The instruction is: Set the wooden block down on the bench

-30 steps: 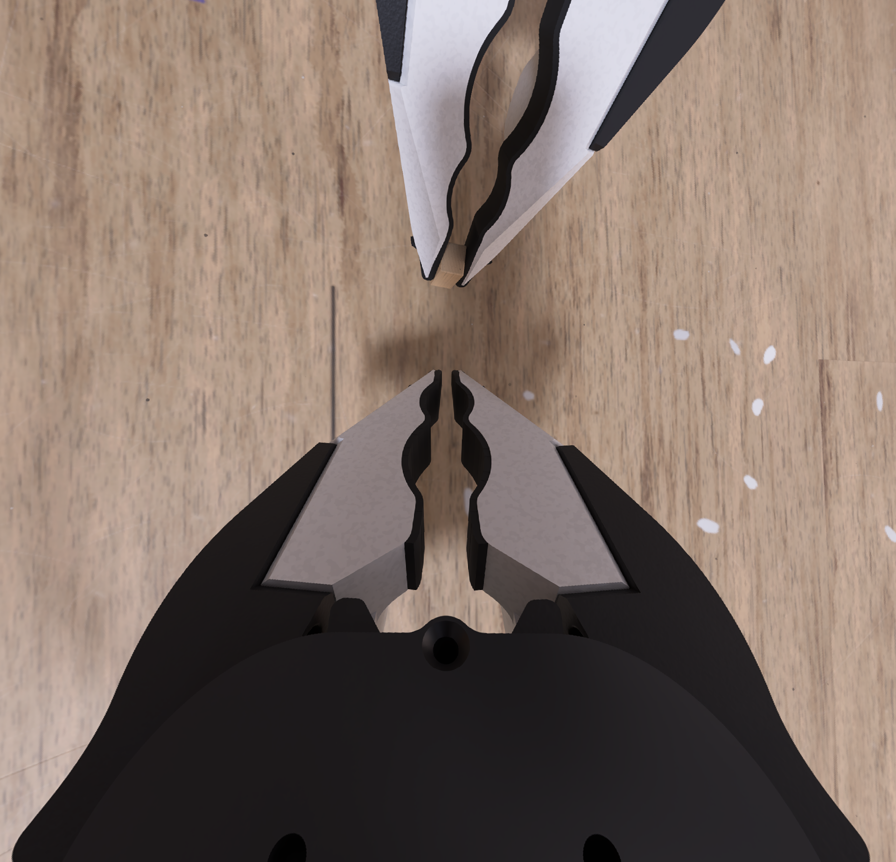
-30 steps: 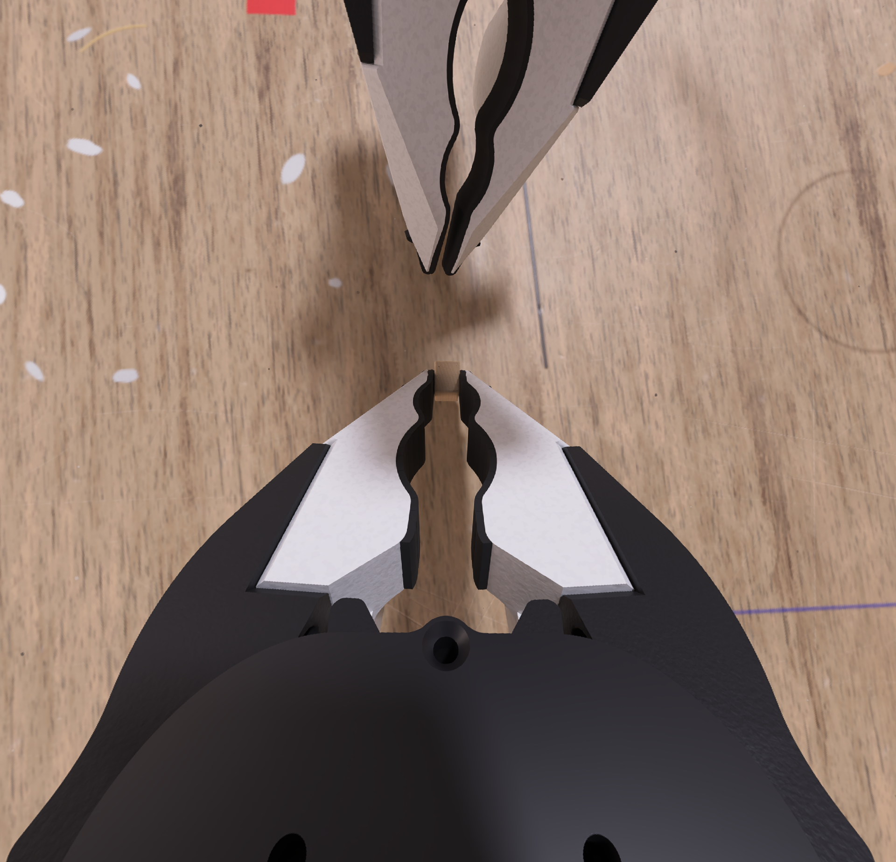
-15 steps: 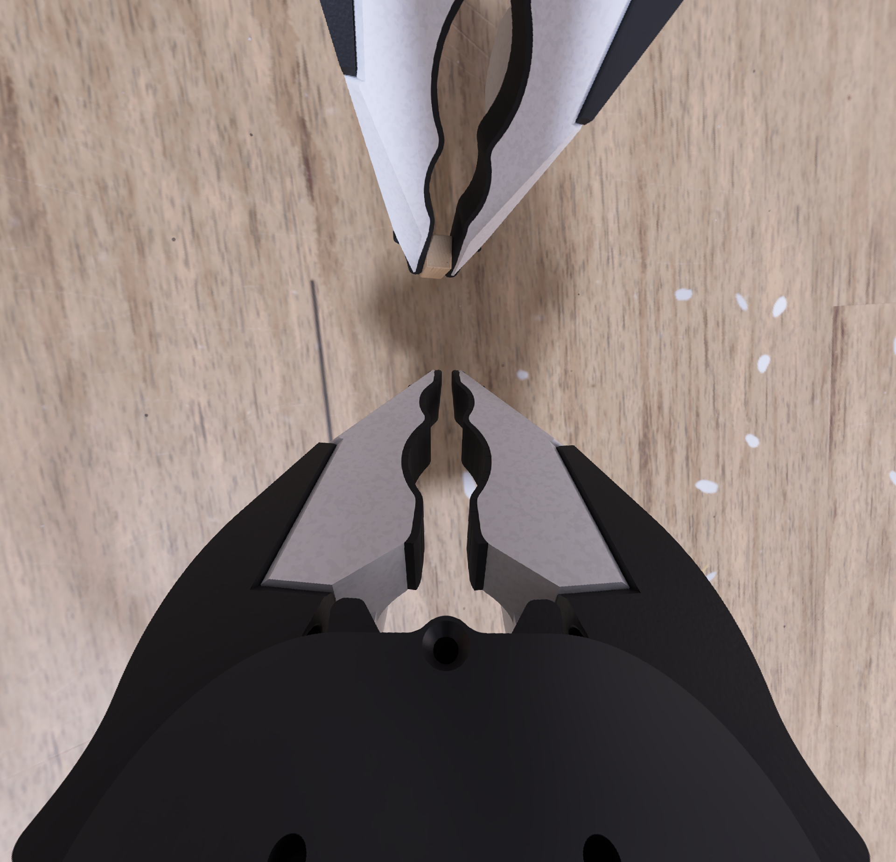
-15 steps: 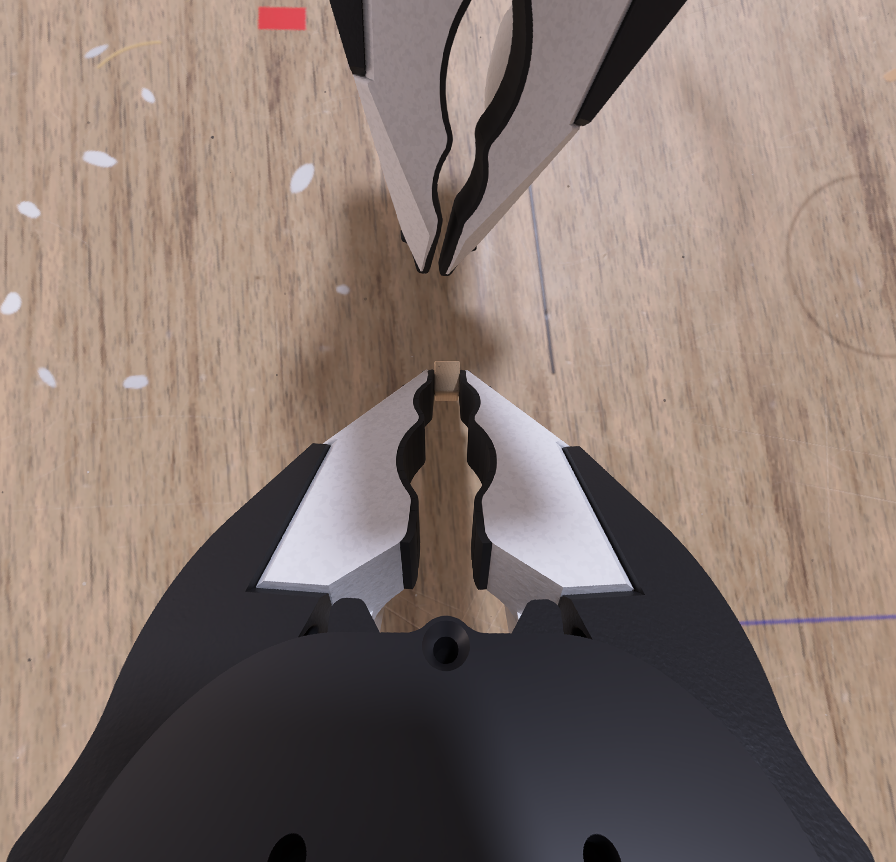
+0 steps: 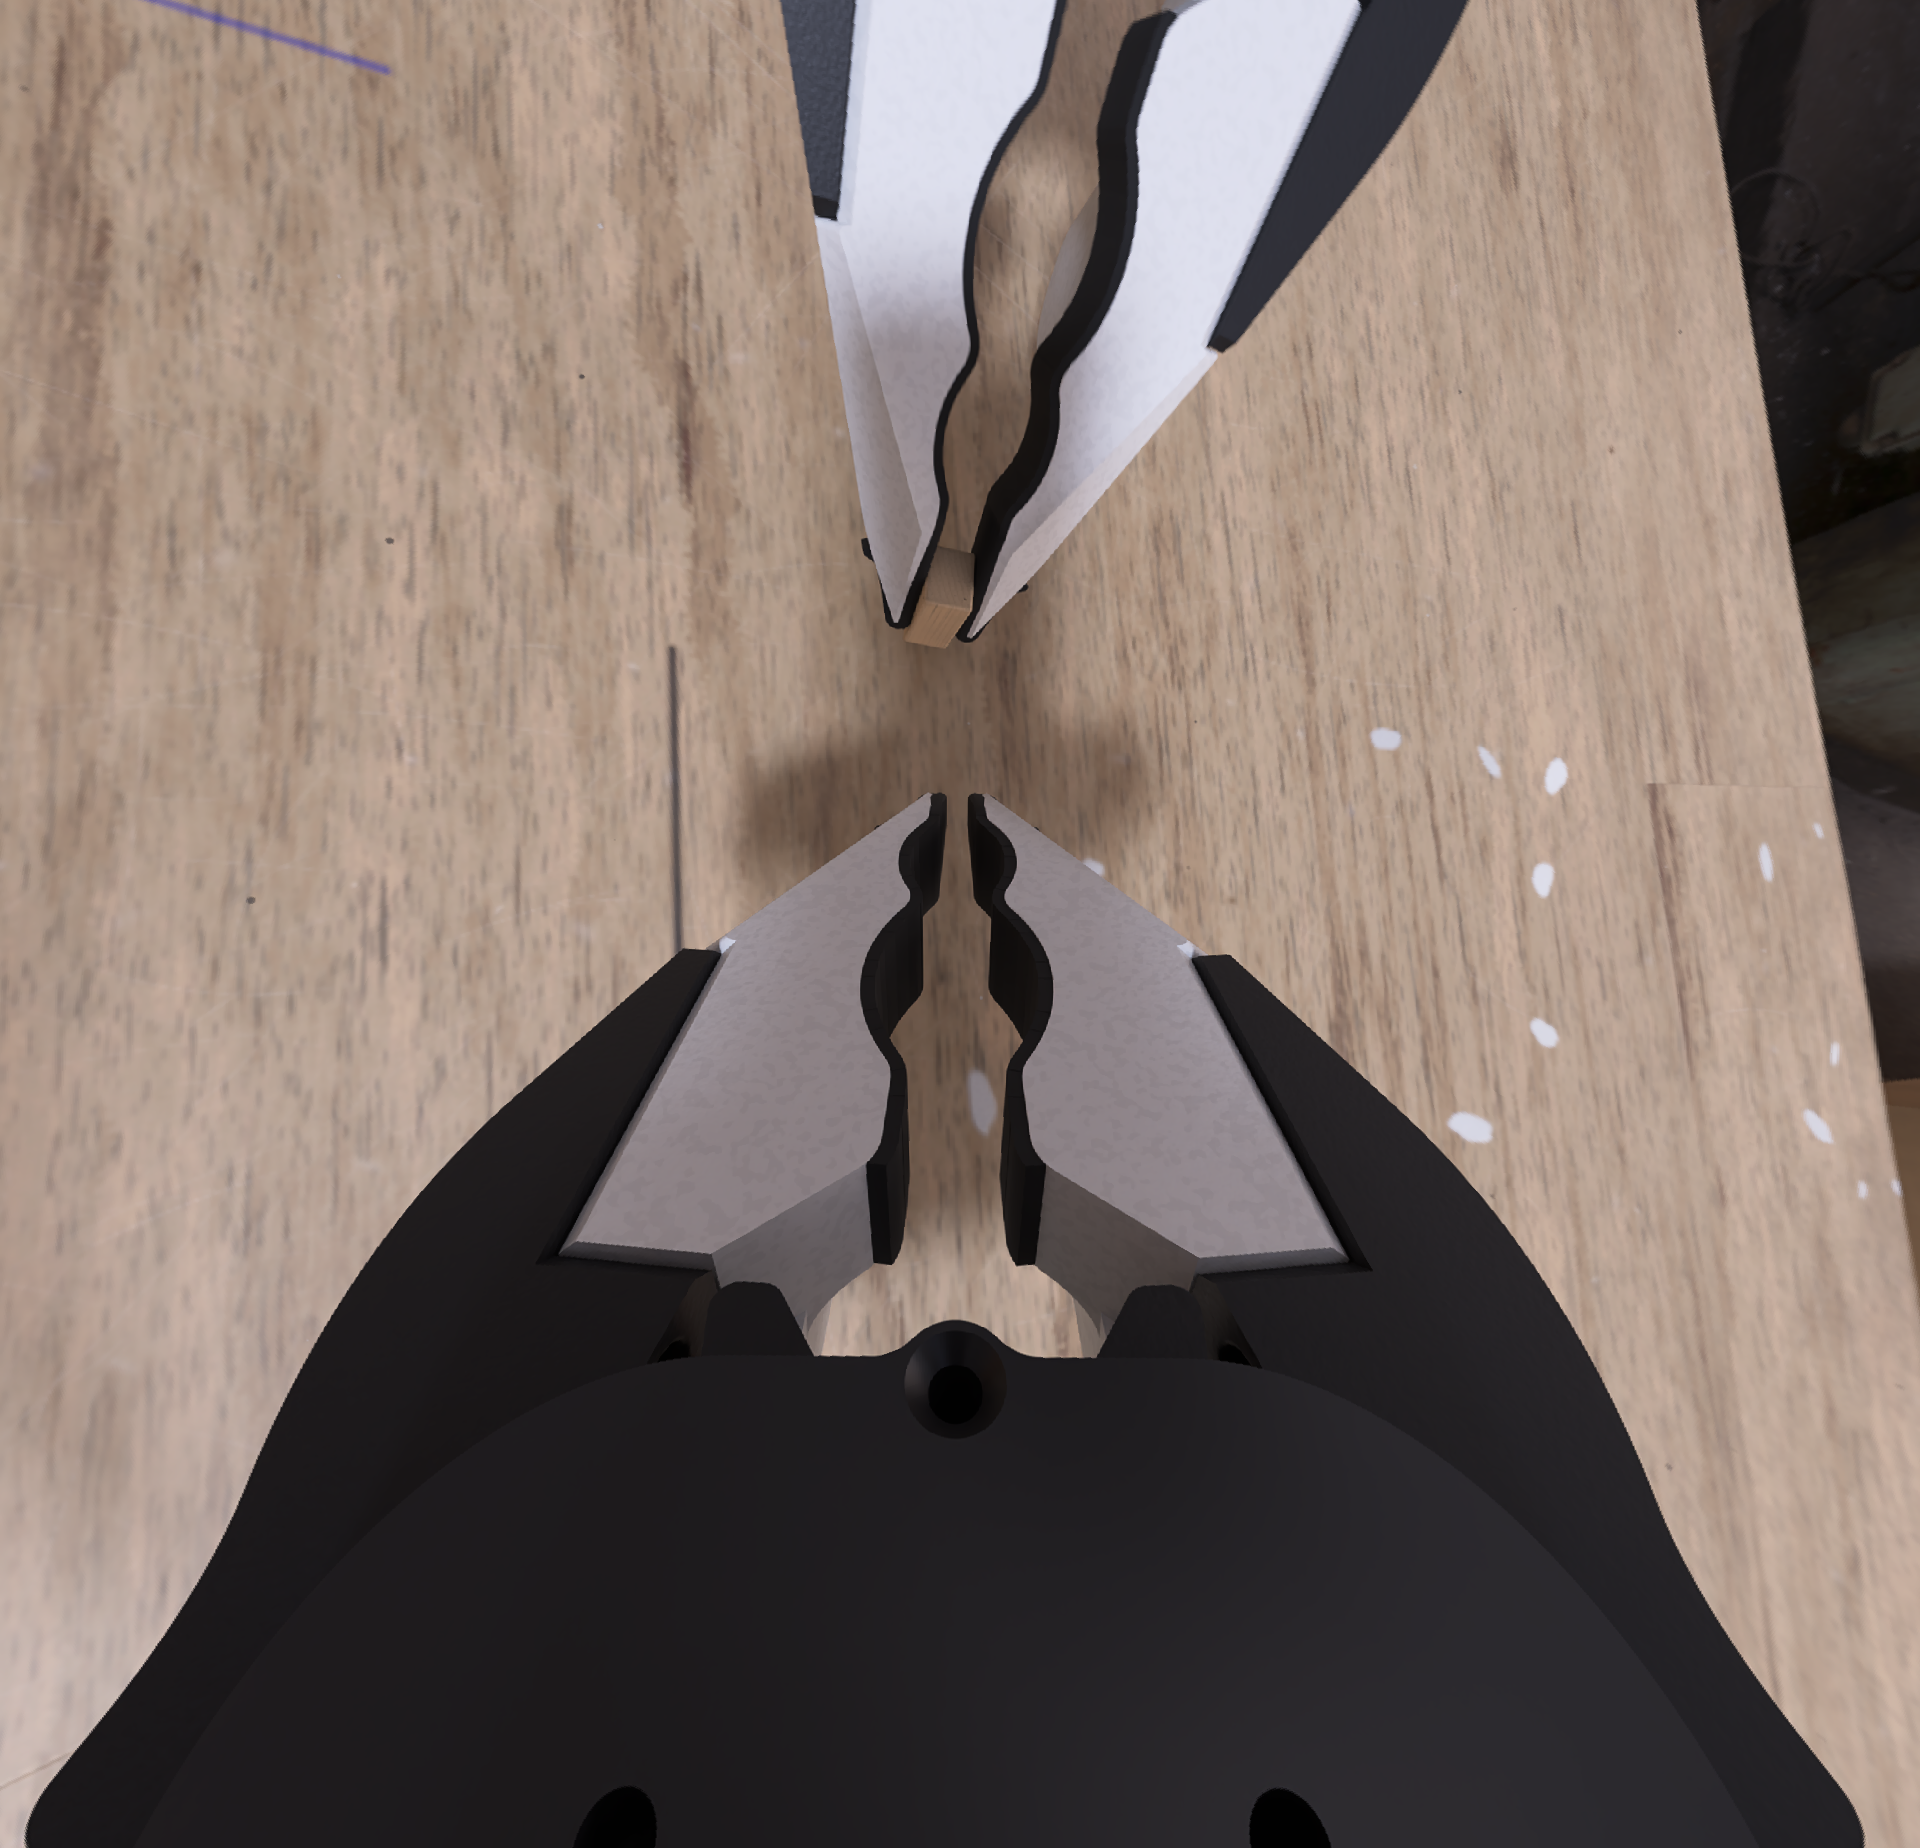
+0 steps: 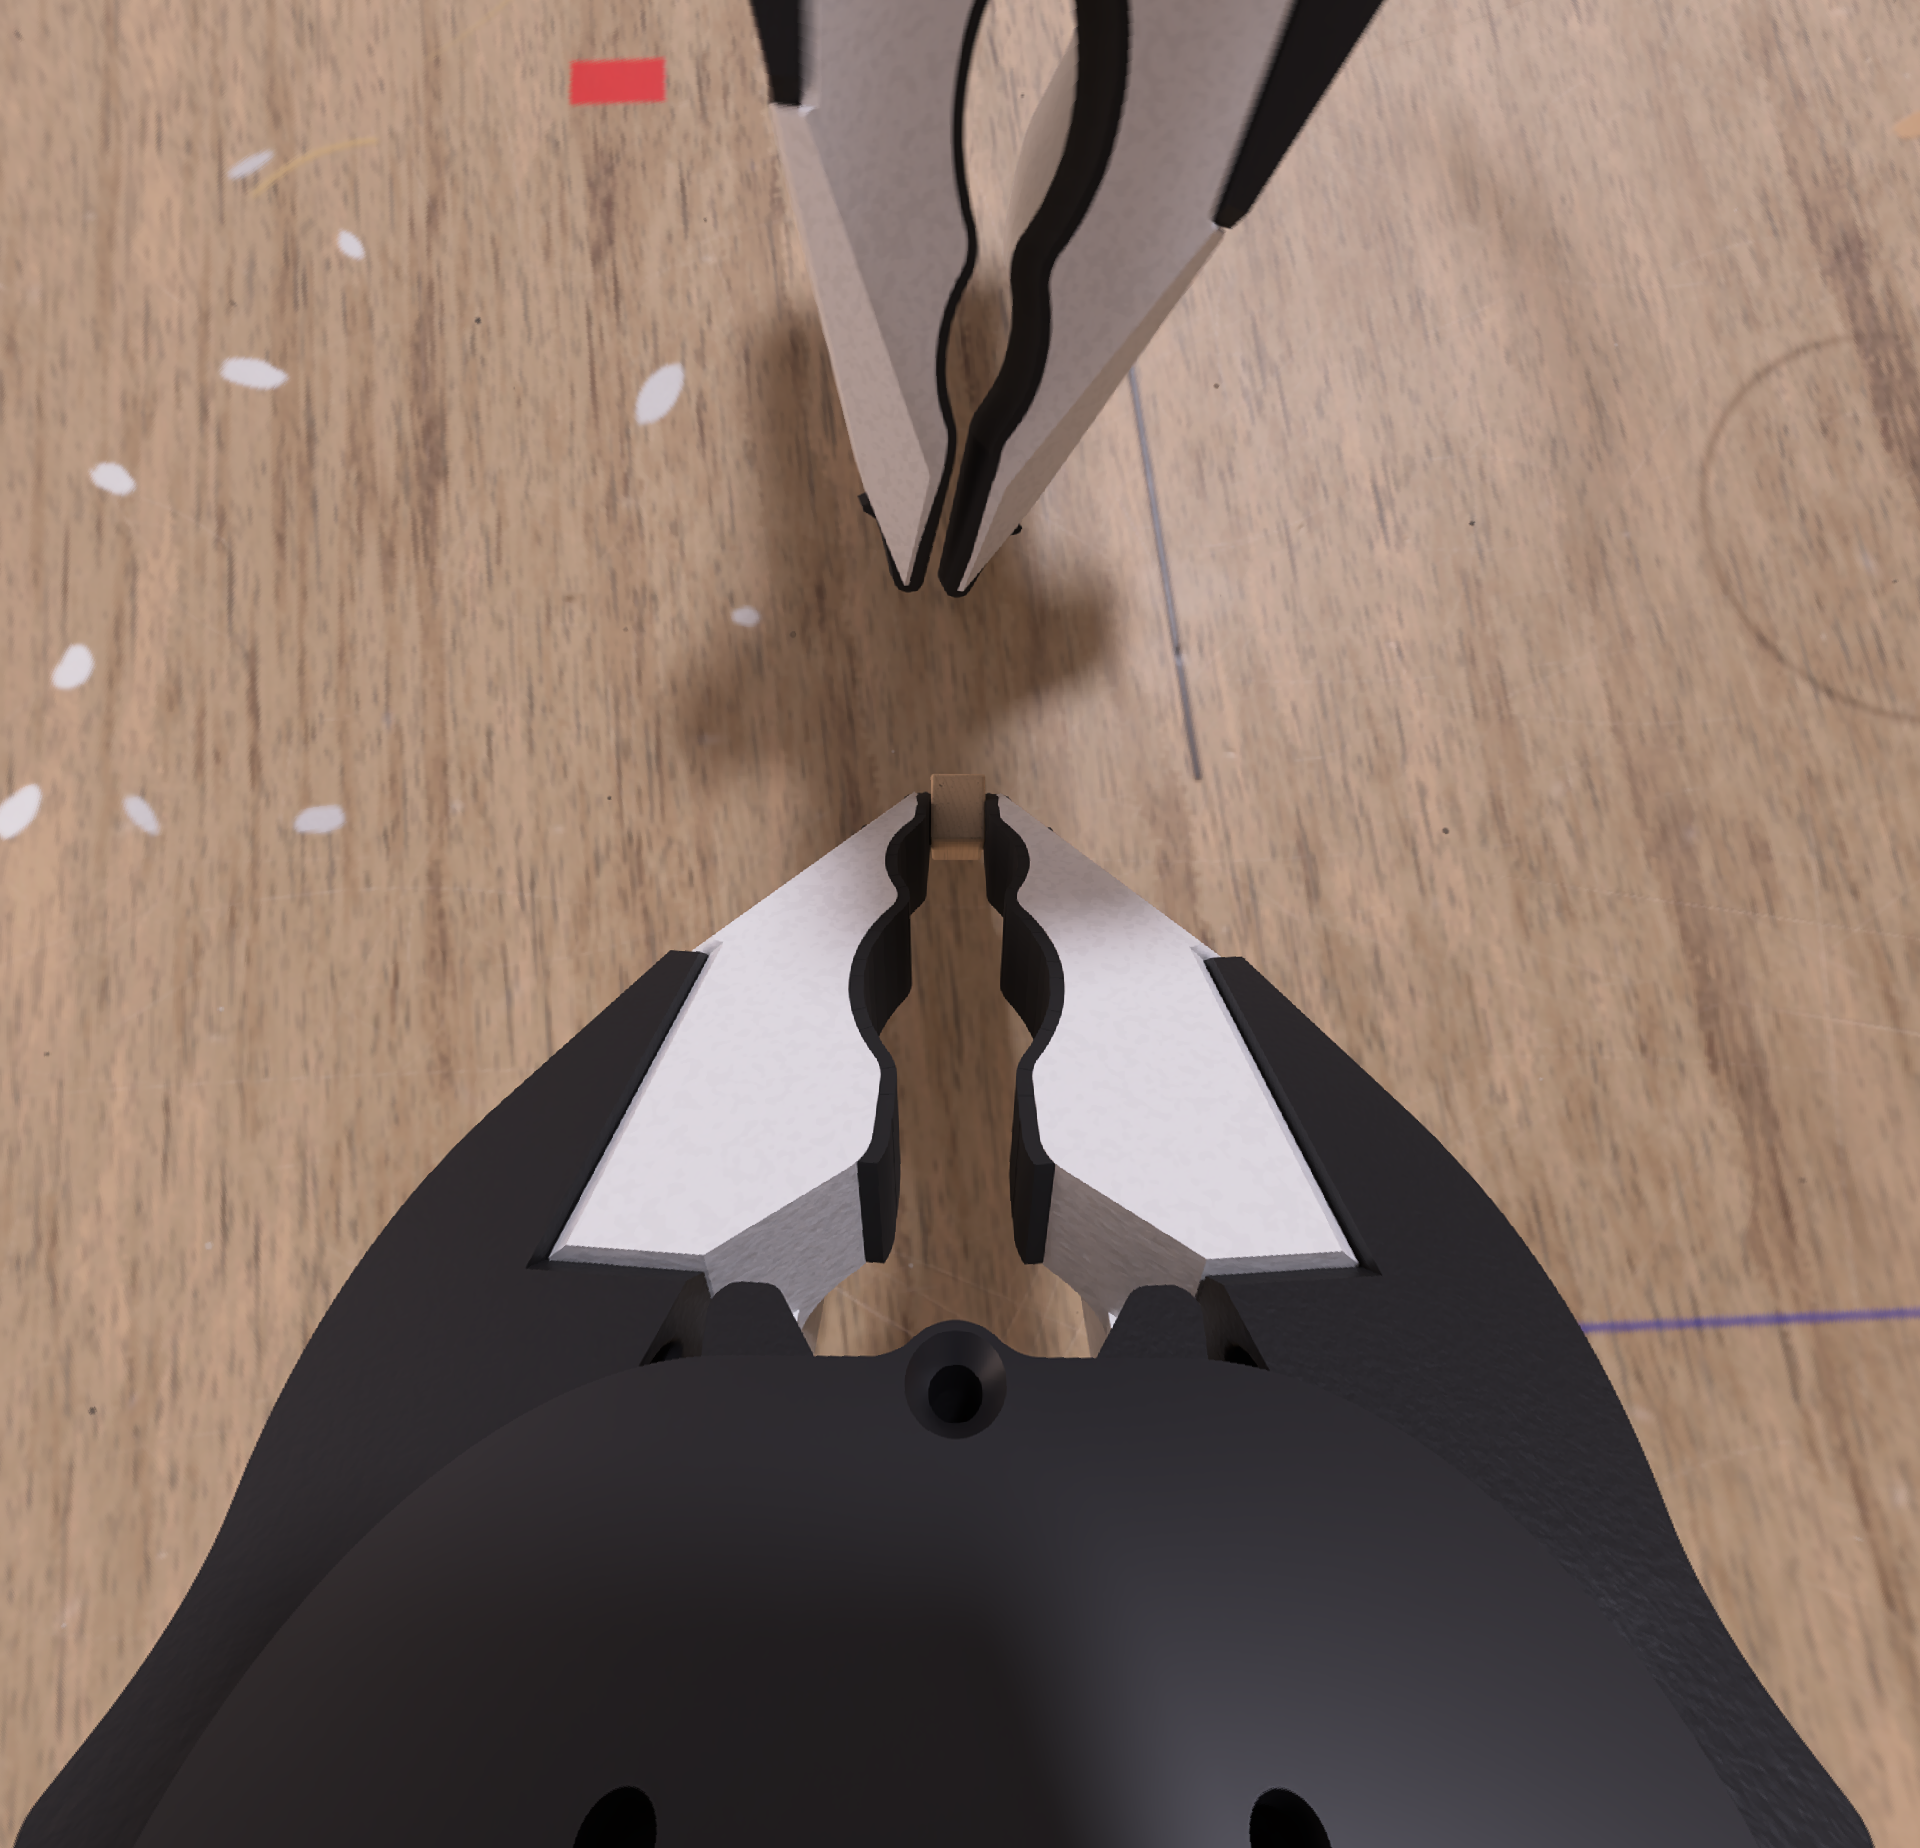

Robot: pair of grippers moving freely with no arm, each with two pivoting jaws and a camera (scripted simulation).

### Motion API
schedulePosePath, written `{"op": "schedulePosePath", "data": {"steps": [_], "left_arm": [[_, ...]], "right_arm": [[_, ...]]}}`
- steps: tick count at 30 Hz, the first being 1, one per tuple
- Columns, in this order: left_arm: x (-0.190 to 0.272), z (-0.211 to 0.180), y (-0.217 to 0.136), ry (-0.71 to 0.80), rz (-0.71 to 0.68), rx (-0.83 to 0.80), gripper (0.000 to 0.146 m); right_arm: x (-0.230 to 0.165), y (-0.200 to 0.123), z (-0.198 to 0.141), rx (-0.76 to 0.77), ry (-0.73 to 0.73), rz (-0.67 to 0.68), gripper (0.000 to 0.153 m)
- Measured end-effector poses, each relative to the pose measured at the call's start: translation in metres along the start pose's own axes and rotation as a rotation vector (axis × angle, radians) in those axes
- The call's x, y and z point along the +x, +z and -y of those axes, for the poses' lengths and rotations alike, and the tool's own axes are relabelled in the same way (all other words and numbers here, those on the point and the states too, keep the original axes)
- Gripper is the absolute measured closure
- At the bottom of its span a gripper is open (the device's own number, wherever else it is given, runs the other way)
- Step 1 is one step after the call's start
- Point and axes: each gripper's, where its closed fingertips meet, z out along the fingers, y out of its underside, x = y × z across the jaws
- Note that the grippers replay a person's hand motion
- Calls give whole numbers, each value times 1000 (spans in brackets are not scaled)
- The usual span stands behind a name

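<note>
A small wooden block [image 6: 956, 806] is pinched between the fingertips of my right gripper [image 6: 956, 822], which is shut on it. It hangs above the wooden bench [image 6: 1455, 863], with a shadow under it. In the left wrist view the right gripper [image 5: 932, 626] points toward me from the top, with the block [image 5: 932, 609] at its tips. My left gripper [image 5: 956, 811] is shut with nothing between its tips, and stands tip to tip with the right one across a short gap. It also shows in the right wrist view [image 6: 928, 577].
The bench's right edge [image 5: 1756, 448] shows in the left wrist view, with dark clutter beyond it. White flecks [image 5: 1543, 879] lie on the bench. A red mark [image 6: 616, 81], a thin dark line [image 6: 1164, 572] and a faint ring [image 6: 1818, 531] mark the wood.
Both views have drawn back a little from the bench, and its right edge now shows in the left view. The right gripper still holds the block. The left gripper stays shut.
</note>
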Motion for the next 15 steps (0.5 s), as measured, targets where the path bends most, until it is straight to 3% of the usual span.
{"op": "schedulePosePath", "data": {"steps": [10, 15], "left_arm": [[0, 0, 2, 25, 40, 154, 142], [0, 1, 7, 117, 113, 196, 142]], "right_arm": [[0, -1, -1, 32, 33, 6, 143], [-1, 0, -1, 64, 51, 33, 143]]}}
